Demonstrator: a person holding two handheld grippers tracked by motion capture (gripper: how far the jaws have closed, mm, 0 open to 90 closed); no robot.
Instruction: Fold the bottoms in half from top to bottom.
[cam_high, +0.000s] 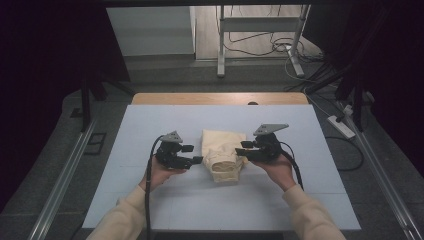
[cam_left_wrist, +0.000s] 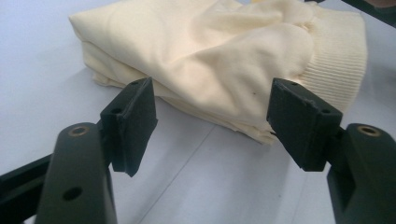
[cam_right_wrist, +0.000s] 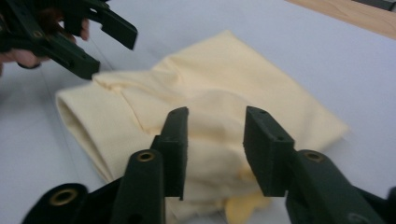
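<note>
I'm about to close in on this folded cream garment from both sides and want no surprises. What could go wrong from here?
1. The folded garment is a loose stack of layers; the open left gripper faces its layered edge and might pinch only some, so the fold could spill open.
2. The open right gripper sits over bunched top fabric; closing there may lift just a wrinkle.
3. Both grippers flank the bundle closely, so uneven pulls could drag it across the smooth table.

Dim, vignetted overhead picture; soft even light, near jaws slightly blurred.
</note>
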